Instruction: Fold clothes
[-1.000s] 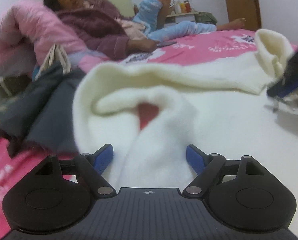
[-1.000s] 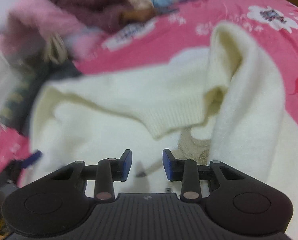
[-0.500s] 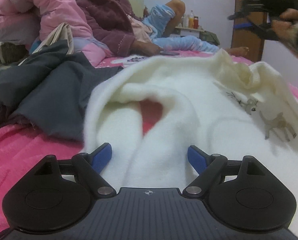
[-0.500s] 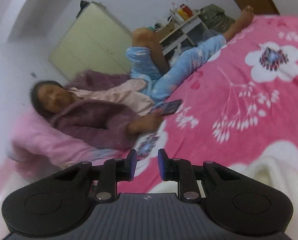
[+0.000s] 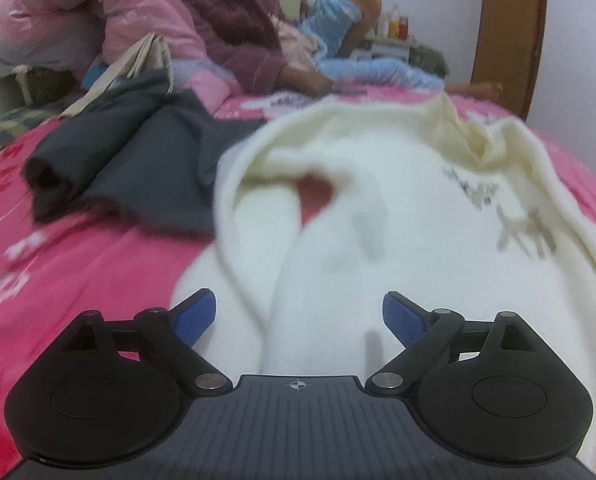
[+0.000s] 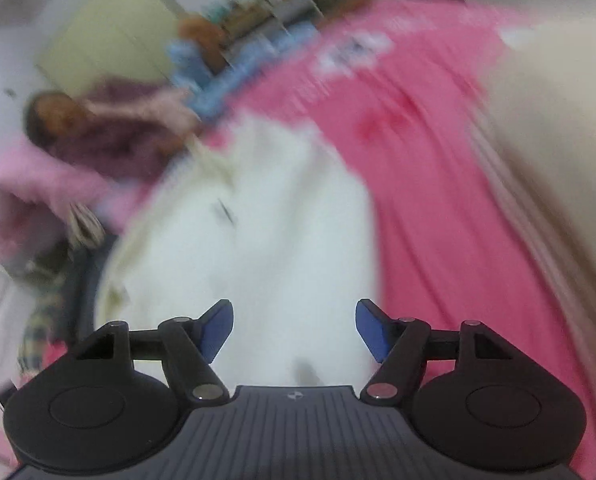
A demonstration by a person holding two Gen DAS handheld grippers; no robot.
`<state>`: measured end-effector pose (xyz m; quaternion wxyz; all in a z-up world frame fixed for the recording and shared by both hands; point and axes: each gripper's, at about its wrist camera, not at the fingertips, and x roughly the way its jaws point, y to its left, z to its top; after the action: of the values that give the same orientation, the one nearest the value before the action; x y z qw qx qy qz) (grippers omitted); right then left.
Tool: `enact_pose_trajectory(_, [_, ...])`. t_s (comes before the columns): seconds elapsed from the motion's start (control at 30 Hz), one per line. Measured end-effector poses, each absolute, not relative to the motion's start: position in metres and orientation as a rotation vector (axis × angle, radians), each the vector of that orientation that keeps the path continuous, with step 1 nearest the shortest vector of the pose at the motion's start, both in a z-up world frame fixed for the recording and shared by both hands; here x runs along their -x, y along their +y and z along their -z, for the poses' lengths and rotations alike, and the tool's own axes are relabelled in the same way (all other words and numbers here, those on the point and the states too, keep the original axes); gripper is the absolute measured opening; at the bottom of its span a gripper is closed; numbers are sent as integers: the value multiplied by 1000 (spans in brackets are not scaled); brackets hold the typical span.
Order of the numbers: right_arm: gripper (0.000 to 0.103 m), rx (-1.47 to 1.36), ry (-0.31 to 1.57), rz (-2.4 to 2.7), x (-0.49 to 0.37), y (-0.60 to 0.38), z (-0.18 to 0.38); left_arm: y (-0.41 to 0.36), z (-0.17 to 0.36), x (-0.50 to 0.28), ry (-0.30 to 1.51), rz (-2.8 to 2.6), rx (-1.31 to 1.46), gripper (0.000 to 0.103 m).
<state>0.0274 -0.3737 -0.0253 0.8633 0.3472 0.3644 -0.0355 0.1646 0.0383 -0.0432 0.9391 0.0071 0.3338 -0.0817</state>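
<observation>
A cream knitted sweater point(image 5: 377, 208) with small grey deer figures lies rumpled on the pink flowered bedsheet point(image 5: 70, 264). My left gripper point(image 5: 299, 316) hovers over its near part, jaws opening wide, with a fold of the knit lying loosely between them and no pad pressing. In the blurred right wrist view the same sweater point(image 6: 266, 248) spreads below my right gripper point(image 6: 294, 326), whose jaws are opening above the fabric and grip nothing.
A dark grey garment point(image 5: 146, 164) lies crumpled left of the sweater. A person point(image 5: 242, 28) in a purple robe and blue trousers reclines at the head of the bed beside a pink quilt point(image 5: 98, 12). A wooden post point(image 5: 509, 32) stands at the far right.
The right gripper let go of the sweater edge, swung up toward the room and came back down over the sweater, its jaws spreading. The left gripper drew back slightly and widened.
</observation>
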Motion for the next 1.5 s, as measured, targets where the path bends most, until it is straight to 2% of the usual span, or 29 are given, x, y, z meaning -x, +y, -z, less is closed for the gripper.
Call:
enact_pose_trajectory(0.13, [71,-821,831,44,11,-364,69,42,49,-130,741,123,-20,93])
enact_pose_trajectory(0.23, [71,-791,792,-11,27,-349,72,42,55,-109,772,92,-27,93])
enact_pose_trajectory(0.3, [60,-799,818,-74,30,-339,74,43,59,-97,776,68,-31,93])
enact_pose_trajectory(0.4, [34,-755,842,-112,34,-324,77,47,60,-86,769,42,-21,93])
enact_pose_trajectory(0.43, [22,-730,838,-112,36,-320,77,48,60,-84,768,37,-22,93])
enact_pose_trajectory(0.47, [18,-728,829,-116,39,-321,74,48,59,-82,768,31,-28,93])
enact_pose_trajectory(0.57, [14,-742,769,-133,48,-331,57,50,56,-78,763,20,-44,92])
enact_pose_trajectory(0.77, [13,-816,569,-188,57,-370,1,56,56,-69,756,36,-30,92])
enact_pose_trajectory(1.0, [12,-962,662,-296,-32,-412,-4,58,58,-73,768,80,32,92])
enact_pose_trajectory(1.07, [12,-953,527,-252,-59,-442,-45,59,55,-73,764,91,50,92])
enact_pose_trajectory(1.13, [13,-930,274,-175,-66,-478,-97,60,52,-72,754,100,66,92])
enact_pose_trajectory(1.2, [23,-973,55,-71,-53,-509,-128,61,50,-71,744,108,79,92])
enact_pose_trajectory(1.23, [51,-1017,-4,-24,-47,-522,-133,62,50,-71,747,111,85,92])
enact_pose_trajectory(1.27, [84,-1055,-18,-4,-43,-531,-131,62,52,-73,753,113,92,92])
enact_pose_trajectory(1.3, [91,-1083,-2,7,-38,-536,-124,62,53,-74,758,115,99,92])
enact_pose_trajectory(1.4, [91,-1105,125,37,-18,-529,-84,62,57,-79,780,118,108,92])
enact_pose_trajectory(1.5, [88,-1054,252,-35,15,-503,-45,60,58,-83,790,117,84,92])
